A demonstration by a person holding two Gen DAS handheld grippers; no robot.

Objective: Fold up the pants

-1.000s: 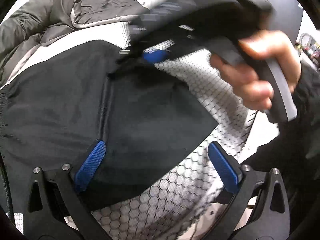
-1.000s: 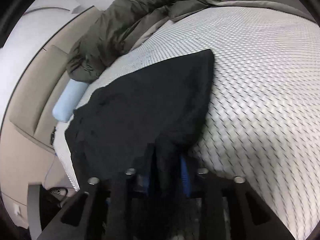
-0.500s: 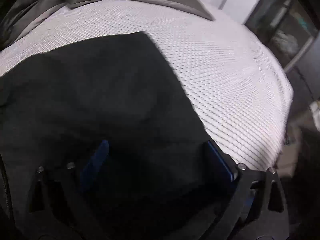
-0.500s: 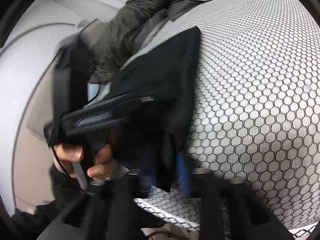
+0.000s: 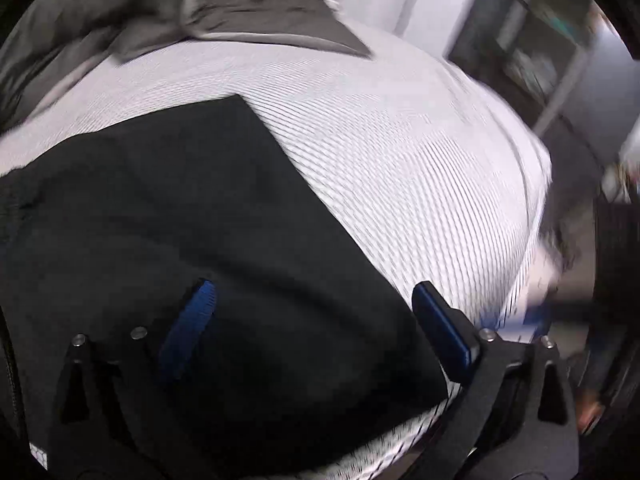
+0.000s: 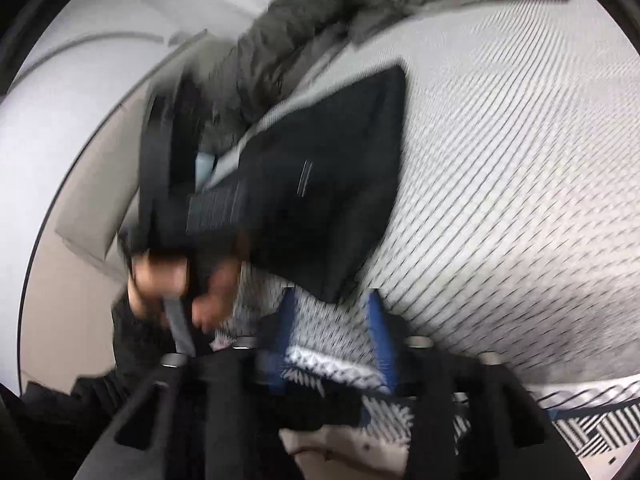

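I've got the black pants (image 5: 192, 240) lying flat on the bed's white honeycomb-pattern mattress cover (image 5: 400, 152), folded into a compact dark slab with a square far corner. My left claw (image 5: 316, 316) hangs low over the near part of that slab, jaws spread wide and just starting to ease inward, nothing pinched; the cloth lies under and between the blue pads (image 5: 188, 320) without being pressed. My guess is I keep it wide there to pin or smooth the fold.

My right claw (image 6: 332, 320) is opening now. The near corner of the pants dips toward the gap between its blue pads, but I see the white cover through that gap, so it looks let go, not held. That fits laying the fold down and releasing it.

The right view gives me what the left can't: my left hand (image 6: 172, 276) wrapped around its gripper handle, and the pants' pale stitched line. The left view alone shows the bed's far right edge and the room beyond. Both catch the grey-green jacket (image 5: 120, 12) heaped at the far side, though blur softens everything.
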